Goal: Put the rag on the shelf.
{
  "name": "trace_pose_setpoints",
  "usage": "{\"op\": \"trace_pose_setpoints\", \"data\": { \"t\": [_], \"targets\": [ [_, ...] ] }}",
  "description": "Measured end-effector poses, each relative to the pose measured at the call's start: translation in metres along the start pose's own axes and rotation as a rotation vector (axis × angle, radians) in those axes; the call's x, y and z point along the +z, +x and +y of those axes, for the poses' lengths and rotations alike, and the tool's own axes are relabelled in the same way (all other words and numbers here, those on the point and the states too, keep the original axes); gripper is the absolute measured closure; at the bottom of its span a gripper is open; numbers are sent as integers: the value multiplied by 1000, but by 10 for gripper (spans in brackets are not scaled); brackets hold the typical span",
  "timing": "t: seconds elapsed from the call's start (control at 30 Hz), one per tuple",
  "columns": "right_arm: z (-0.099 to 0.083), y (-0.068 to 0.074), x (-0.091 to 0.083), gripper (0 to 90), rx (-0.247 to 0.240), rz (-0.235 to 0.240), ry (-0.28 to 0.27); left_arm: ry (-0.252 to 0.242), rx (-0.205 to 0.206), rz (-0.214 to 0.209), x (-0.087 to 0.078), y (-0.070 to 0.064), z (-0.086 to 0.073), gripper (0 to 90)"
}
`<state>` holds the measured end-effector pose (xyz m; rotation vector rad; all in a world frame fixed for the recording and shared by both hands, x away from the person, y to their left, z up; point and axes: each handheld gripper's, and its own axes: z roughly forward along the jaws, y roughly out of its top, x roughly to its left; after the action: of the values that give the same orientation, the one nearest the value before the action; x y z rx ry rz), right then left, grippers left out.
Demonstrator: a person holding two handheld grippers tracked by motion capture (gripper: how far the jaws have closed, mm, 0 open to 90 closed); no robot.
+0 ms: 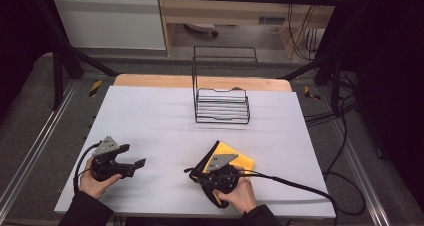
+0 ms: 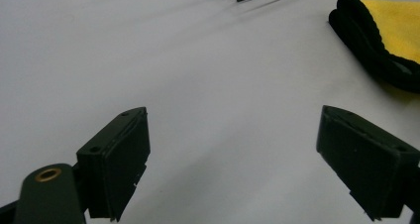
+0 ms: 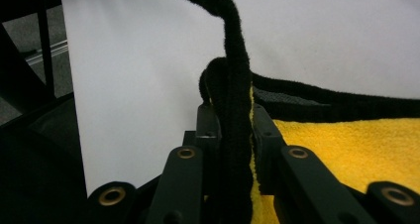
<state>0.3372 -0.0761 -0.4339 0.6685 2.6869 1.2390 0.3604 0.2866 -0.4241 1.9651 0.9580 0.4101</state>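
At the left of the white table (image 1: 150, 116), the left gripper (image 1: 134, 164) rests low in the person's hand with its jaws spread wide and holding nothing, probably waiting for a corner to take. To the right of it, the right gripper (image 3: 233, 135) has its jaws pressed together on the black-edged rim of the yellow cloth (image 3: 356, 149), which lies folded near the front edge, likely pinched there to lift or unfold it. Farther back, a black wire rack (image 1: 221, 106) stands apart. No brand, label or writing is legible anywhere.
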Motion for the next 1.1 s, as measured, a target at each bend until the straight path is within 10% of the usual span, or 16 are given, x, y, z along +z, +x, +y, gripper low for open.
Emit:
{"op": "trace_pose_setpoints", "data": {
  "t": [0.33,0.57,0.77,1.1],
  "targets": [
    [6,-2,-12,388,56,6,-46,15,9,-9,1,-1,1,131],
    [-3,-37,-56,218,168,-204,-99,27,13,-7,4,-6,3,103],
    [-44,-72,-85,280,318,-382,-64,44,19,-14,10,-10,6,81],
    [-77,-88,-87,568,475,-384,-50,46,14,-33,16,-20,11,90]
  ]
}}
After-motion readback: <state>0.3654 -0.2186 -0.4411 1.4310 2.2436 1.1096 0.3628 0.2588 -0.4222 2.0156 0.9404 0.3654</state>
